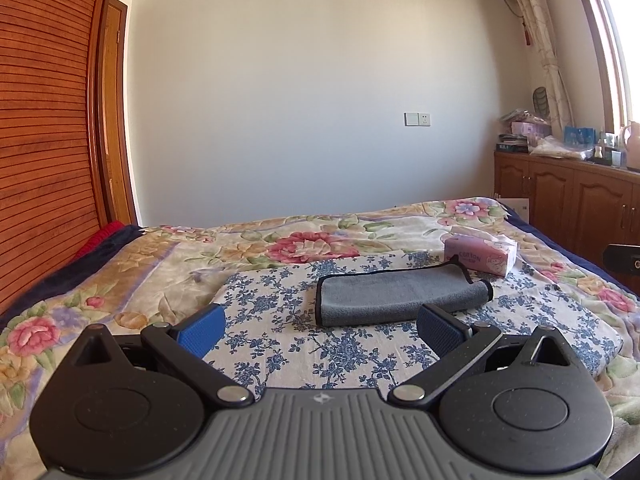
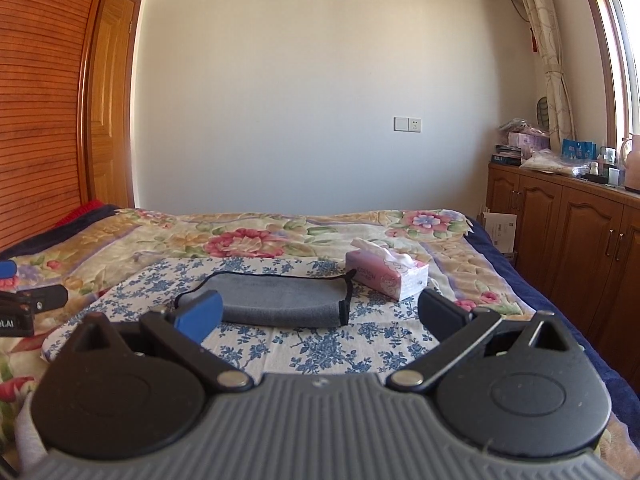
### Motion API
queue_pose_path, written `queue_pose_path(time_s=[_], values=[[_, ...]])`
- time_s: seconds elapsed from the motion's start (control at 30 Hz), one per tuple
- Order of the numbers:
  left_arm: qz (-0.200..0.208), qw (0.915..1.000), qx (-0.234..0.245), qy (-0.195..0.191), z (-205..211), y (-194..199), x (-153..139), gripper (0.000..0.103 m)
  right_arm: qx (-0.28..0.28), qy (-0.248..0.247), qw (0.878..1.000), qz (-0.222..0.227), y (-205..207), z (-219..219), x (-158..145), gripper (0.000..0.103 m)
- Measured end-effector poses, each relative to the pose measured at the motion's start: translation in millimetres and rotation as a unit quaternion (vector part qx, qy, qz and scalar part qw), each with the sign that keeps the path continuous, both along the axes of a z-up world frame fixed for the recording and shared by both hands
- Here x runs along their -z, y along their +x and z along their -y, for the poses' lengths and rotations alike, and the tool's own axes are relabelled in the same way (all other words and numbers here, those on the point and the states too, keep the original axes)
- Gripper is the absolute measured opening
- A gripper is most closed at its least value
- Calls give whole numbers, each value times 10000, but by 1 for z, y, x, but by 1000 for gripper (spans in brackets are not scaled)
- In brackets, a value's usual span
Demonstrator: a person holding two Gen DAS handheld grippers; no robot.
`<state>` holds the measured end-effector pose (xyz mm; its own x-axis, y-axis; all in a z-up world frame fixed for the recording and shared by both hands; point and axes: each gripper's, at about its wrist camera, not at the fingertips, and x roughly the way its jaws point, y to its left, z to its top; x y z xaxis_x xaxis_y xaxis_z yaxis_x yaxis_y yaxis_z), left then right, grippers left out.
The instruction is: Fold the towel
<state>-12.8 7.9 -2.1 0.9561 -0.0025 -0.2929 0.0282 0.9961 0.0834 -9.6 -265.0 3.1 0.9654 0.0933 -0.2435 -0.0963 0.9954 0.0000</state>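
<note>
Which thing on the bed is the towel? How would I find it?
Find the blue-flowered white cloth spread on the flowery bed. The towel lies folded on it, plain grey with a thin black edge. The pink tissue box beside it is boxy; the towel is flat.

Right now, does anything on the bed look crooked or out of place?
Only slightly: the grey towel is folded, but its black-edged corner sticks out unevenly beside the pink tissue box. Nothing is spilled or damaged.

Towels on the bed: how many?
1. One grey towel, folded over, on the blue floral cloth, left of the tissue box. No others visible.
</note>
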Motion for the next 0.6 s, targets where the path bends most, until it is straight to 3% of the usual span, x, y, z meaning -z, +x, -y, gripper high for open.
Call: queue_pose_path(time_s=[0.6], values=[[-14,10000,14,-5,1,1,1,103,21,13,10000,-3,-1,2,1,103]])
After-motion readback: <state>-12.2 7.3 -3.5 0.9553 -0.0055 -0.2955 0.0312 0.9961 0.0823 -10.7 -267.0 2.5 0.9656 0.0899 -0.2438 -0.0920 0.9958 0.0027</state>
